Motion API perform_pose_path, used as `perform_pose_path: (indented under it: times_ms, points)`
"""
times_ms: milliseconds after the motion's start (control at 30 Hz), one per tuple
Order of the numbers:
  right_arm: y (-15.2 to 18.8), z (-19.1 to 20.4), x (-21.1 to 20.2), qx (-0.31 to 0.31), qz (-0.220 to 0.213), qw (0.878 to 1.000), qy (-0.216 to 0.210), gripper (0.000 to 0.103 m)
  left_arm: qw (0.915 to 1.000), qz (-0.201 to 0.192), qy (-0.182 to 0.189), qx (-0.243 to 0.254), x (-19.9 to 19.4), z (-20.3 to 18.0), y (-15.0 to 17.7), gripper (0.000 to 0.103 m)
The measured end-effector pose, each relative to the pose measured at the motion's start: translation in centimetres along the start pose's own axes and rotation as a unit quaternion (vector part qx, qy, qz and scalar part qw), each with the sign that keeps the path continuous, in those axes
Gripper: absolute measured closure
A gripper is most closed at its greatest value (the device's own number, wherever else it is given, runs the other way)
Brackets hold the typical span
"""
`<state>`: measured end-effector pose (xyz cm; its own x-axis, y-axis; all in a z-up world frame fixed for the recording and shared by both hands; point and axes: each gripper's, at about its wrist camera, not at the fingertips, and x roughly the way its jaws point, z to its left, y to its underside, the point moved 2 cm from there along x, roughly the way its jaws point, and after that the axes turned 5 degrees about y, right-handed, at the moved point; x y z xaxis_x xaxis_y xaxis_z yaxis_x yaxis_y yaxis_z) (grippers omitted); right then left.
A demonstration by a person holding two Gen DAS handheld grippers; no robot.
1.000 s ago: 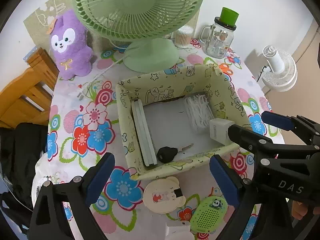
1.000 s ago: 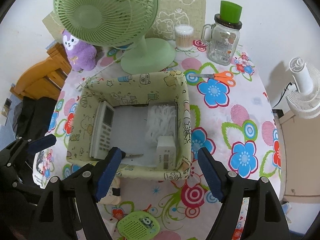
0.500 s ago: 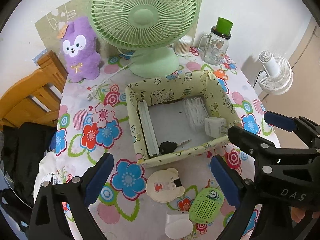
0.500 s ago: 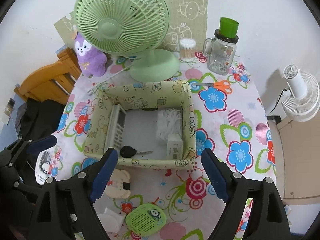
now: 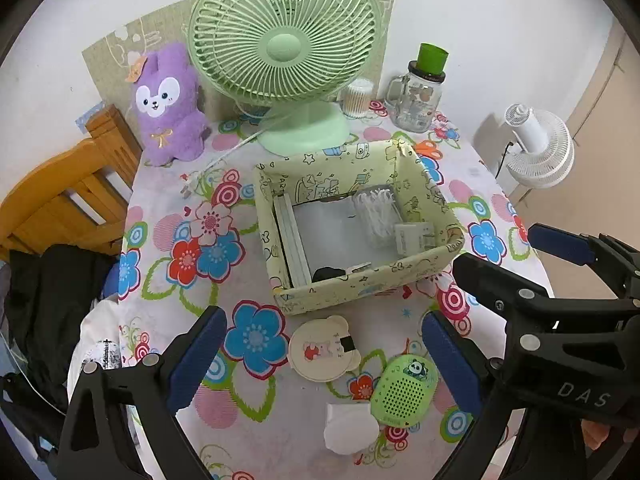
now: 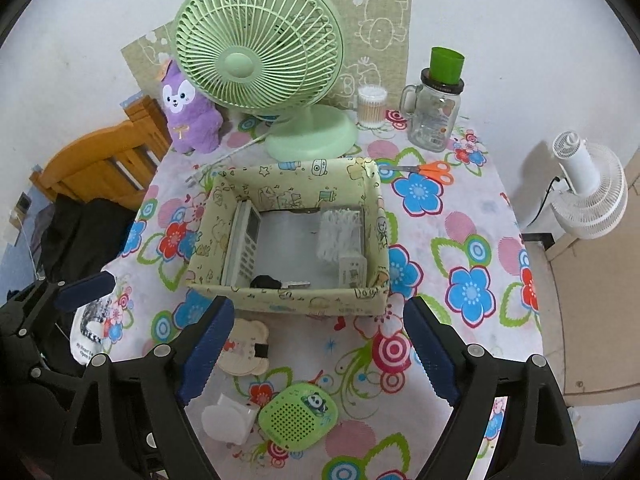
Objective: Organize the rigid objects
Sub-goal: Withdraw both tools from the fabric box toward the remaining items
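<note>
A yellow-green fabric box stands mid-table. It holds a white remote, a black key, a white charger and a white bundle. In front of the box lie a cream bear-shaped piece, a green panda device and a small white case. My left gripper hangs open above these, holding nothing. My right gripper is open too, above the box's near wall, with nothing between its fingers.
A green desk fan, a purple plush, a cotton-swab tub and a glass jar with a green lid line the back. Orange scissors lie right of the box. A wooden chair stands left, a white fan right.
Both grippers have pulled back and up from the box, bringing the items in front of it into view. The right jaws have spread slightly. The charger stays in the box.
</note>
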<state>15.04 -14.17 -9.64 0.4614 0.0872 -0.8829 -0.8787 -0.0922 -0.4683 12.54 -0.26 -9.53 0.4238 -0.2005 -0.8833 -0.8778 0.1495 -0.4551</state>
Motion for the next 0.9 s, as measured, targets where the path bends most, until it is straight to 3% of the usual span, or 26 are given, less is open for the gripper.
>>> perform_pose_path:
  times_ms: [333,633,900]
  points:
    - [1.5,0.5,-2.1,0.004,-0.014,1.0,0.008,0.015,0.9999,-0.012,0.005,0.009,-1.6,-0.2,1.4,0.004]
    - [3.3,0.6,-2.8,0.01,0.0,0.999,0.04,0.015,0.9997,-0.013,0.017,0.011,-2.4,-0.4,3.3,0.004]
    - [5.3,0.7,-3.1,0.009,-0.01,0.999,0.033,0.015,0.9998,-0.007,0.017,0.012,-1.8,-0.8,5.1,0.004]
